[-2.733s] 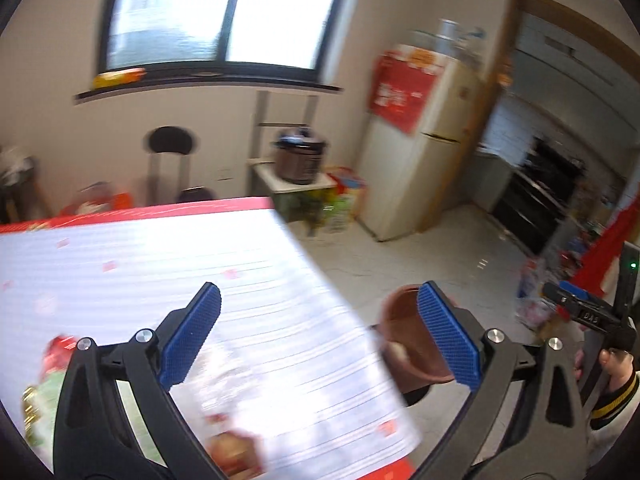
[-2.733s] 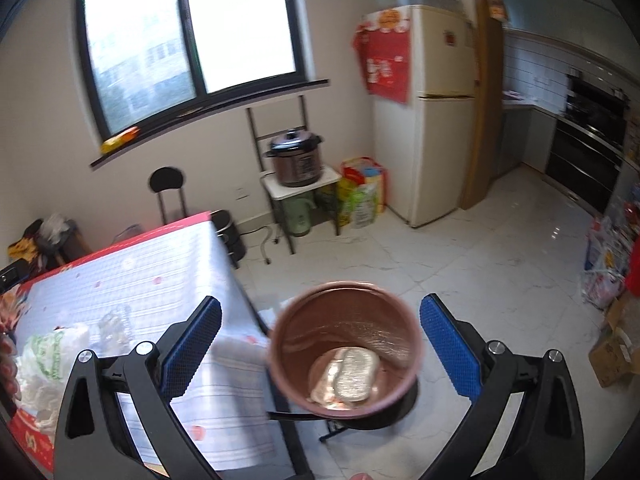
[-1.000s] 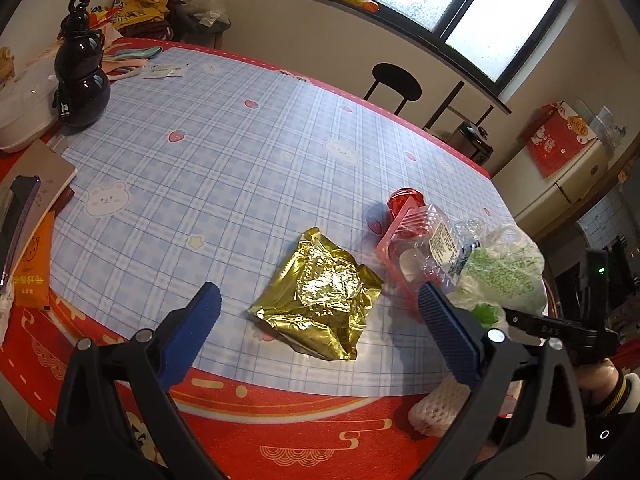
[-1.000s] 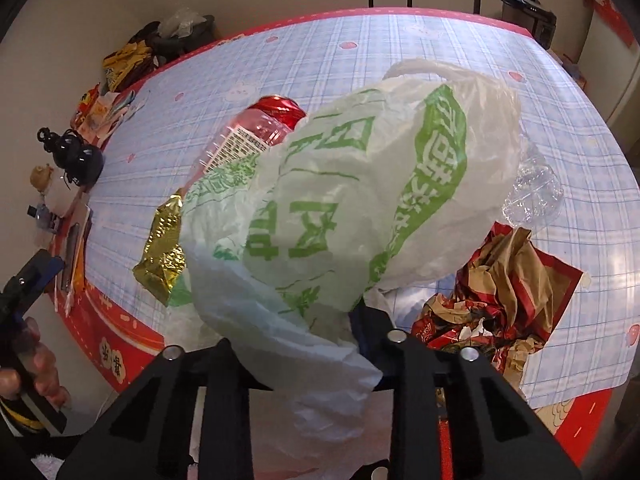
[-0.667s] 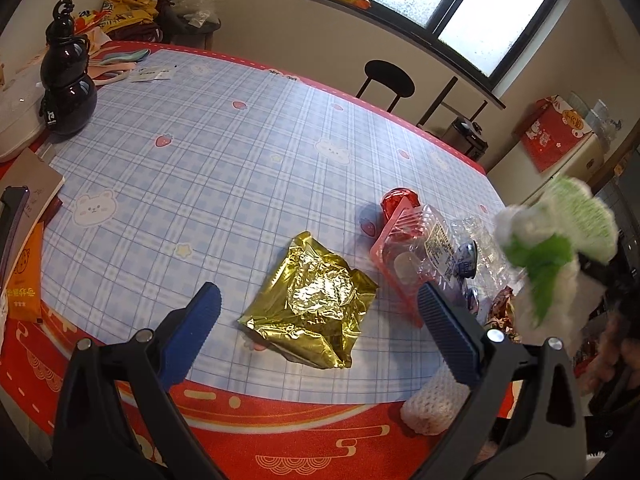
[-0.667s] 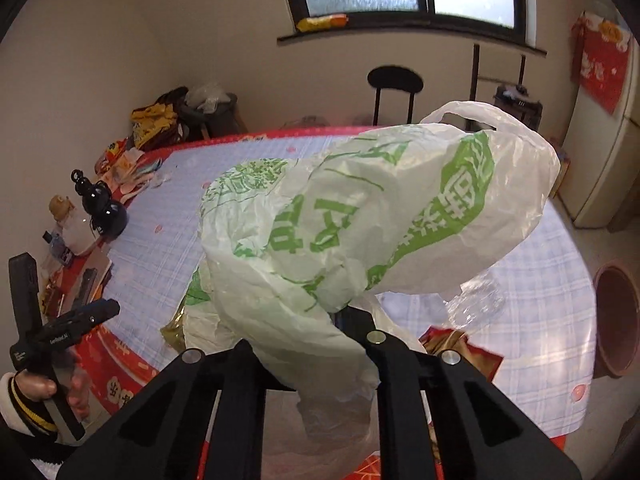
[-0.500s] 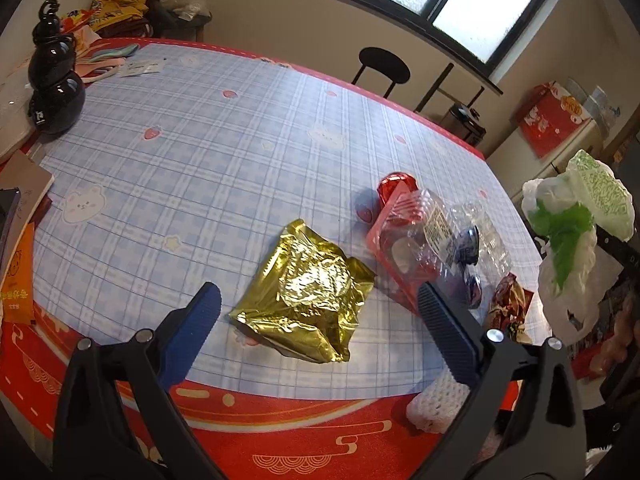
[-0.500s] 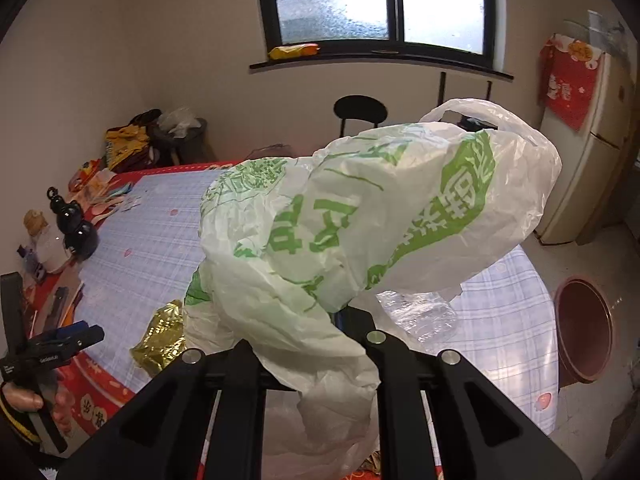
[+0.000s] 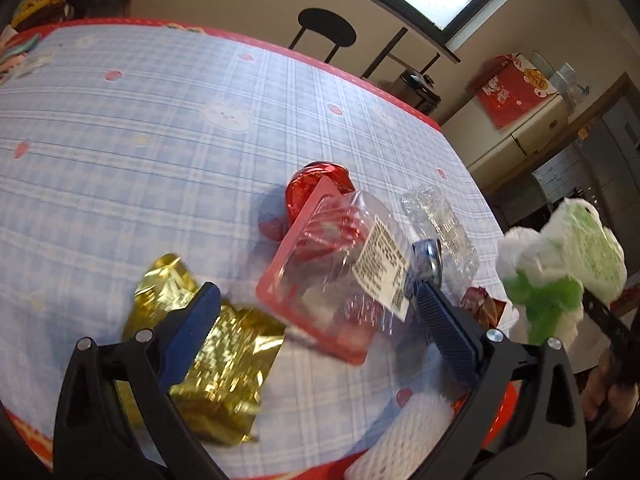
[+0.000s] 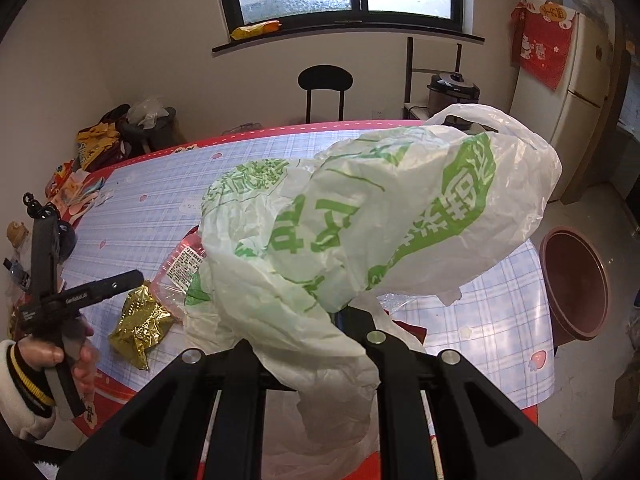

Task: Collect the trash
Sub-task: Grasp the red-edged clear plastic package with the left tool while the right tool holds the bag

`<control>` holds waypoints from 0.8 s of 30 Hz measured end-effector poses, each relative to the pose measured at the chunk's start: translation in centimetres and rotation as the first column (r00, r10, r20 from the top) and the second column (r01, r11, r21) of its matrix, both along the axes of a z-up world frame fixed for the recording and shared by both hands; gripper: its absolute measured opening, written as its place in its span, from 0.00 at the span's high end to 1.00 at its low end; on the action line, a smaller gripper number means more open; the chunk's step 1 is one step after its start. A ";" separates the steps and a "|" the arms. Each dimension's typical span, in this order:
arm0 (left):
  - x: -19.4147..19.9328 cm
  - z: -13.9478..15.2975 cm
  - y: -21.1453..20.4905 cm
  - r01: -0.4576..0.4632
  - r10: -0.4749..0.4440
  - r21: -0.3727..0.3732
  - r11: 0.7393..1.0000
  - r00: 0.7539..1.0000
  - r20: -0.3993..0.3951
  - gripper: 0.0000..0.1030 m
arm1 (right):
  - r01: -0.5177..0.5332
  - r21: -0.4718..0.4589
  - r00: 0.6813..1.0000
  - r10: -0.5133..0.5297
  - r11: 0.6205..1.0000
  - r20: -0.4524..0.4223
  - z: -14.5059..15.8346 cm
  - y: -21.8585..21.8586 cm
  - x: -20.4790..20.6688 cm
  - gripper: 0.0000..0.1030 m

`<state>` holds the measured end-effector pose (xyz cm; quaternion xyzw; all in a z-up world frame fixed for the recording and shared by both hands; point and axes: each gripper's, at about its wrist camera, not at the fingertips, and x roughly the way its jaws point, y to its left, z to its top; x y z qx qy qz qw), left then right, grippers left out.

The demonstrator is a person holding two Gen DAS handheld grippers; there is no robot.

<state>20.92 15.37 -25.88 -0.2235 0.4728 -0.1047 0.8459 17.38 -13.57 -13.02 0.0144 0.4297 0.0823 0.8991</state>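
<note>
Plastic bag [image 10: 360, 232], white with green print: clamped in my right gripper [image 10: 316, 344], raised above the near table [image 9: 120, 120] edge, hiding much of the cloth. Brown bin [image 10: 572, 284] on the floor at right. My left gripper [image 9: 316, 336], jaws spread, holding nothing, over a gold foil pouch [image 9: 204, 344] and a red-rimmed clear tray [image 9: 336, 272]; white foam net [image 9: 404, 436] just beside the right finger.

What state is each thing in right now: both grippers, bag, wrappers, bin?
left gripper: open, holding nothing
right gripper: shut on plastic bag
plastic bag: held above table, crumpled
gold foil pouch: lying crumpled on table
red clear tray: lying tilted on table
bin: open, on floor
</note>
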 end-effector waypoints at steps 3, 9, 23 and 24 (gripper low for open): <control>2.0 -1.5 -0.1 -0.007 0.006 -0.021 1.000 0.999 -0.040 0.07 | 0.028 -0.003 1.000 -0.028 1.000 -0.007 0.0 -1.4 -0.5 0.87; 3.1 -1.7 -0.6 0.008 -0.009 -0.023 1.000 0.999 -0.045 0.07 | 0.102 0.001 0.995 -0.102 0.995 -0.014 -0.2 -4.4 -0.8 0.87; 5.0 -5.2 -1.1 0.020 -0.033 -0.094 0.995 0.990 -0.137 0.07 | 0.083 0.021 0.996 -0.082 0.996 -0.026 -0.8 -4.1 0.4 0.87; 5.1 -5.4 -1.3 0.023 -0.037 -0.099 0.995 0.990 -0.139 0.07 | 0.084 0.021 0.996 -0.084 0.996 -0.027 -0.8 -4.2 0.5 0.87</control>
